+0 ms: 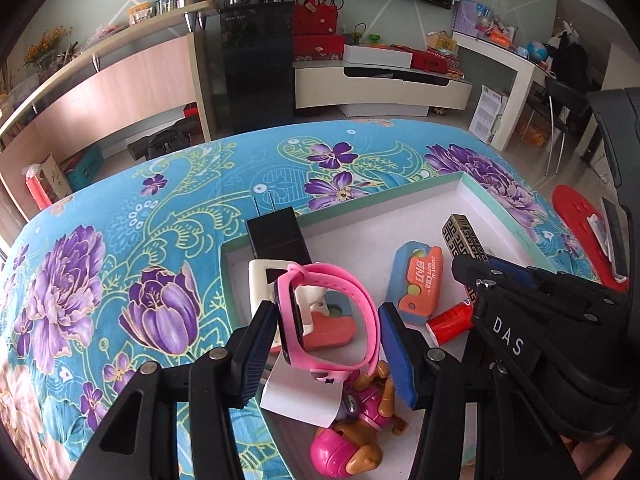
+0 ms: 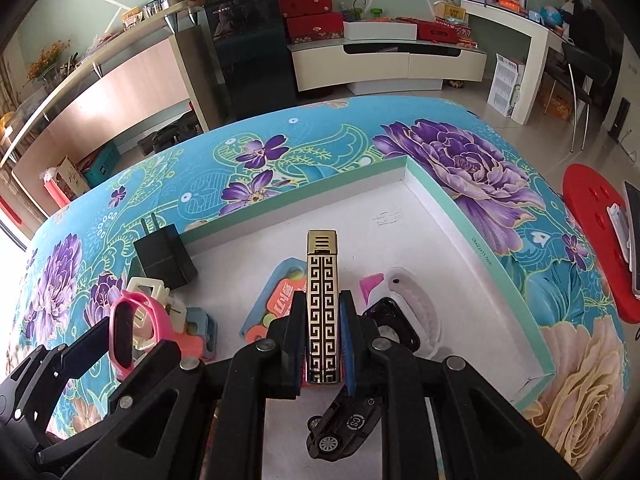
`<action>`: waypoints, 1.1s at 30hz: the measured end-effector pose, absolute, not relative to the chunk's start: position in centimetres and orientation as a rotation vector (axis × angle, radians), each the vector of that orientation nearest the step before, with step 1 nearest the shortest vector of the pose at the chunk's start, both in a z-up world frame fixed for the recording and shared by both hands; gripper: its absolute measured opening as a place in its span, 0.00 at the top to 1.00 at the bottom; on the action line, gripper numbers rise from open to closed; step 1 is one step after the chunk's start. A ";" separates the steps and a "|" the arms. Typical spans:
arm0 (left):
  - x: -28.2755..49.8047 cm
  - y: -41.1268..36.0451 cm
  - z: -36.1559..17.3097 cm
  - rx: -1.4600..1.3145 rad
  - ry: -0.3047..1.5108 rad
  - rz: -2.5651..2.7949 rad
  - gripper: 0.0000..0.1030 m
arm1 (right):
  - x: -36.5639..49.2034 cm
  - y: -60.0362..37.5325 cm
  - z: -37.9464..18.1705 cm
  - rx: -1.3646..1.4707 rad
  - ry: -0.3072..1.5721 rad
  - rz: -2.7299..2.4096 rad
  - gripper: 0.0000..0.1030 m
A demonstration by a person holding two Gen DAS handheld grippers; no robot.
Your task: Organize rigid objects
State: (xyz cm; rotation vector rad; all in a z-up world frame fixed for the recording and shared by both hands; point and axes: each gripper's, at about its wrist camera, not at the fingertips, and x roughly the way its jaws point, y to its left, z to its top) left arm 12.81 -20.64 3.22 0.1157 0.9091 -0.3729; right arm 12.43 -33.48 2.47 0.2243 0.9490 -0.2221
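My left gripper (image 1: 328, 320) is shut on a pink smartwatch (image 1: 332, 312) and holds it by the band above the left part of a shallow white box (image 1: 400, 200) with a teal rim. It also shows in the right wrist view (image 2: 132, 332). My right gripper (image 2: 322, 320) is shut on a gold and black patterned lighter (image 2: 322, 308), held upright over the box; the lighter also shows in the left wrist view (image 1: 464, 236).
In the box lie a black charger (image 1: 276, 236), a blue and orange carrot knife toy (image 1: 418, 280), a red tube (image 1: 450, 324), a pink toy dog (image 1: 360, 432), a black toy car (image 2: 344, 428) and a white-band watch (image 2: 404, 316). A red stool (image 2: 596, 232) stands right of the flowered table.
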 end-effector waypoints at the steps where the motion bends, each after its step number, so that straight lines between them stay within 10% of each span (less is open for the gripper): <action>1: 12.8 -20.7 3.2 0.118 0.909 -0.372 0.46 | 12.5 -33.4 2.4 0.224 0.951 -0.218 0.84; 33: 14.7 -12.7 5.2 -0.005 0.887 -0.131 0.28 | 11.9 -33.1 4.4 0.220 0.884 -0.223 0.65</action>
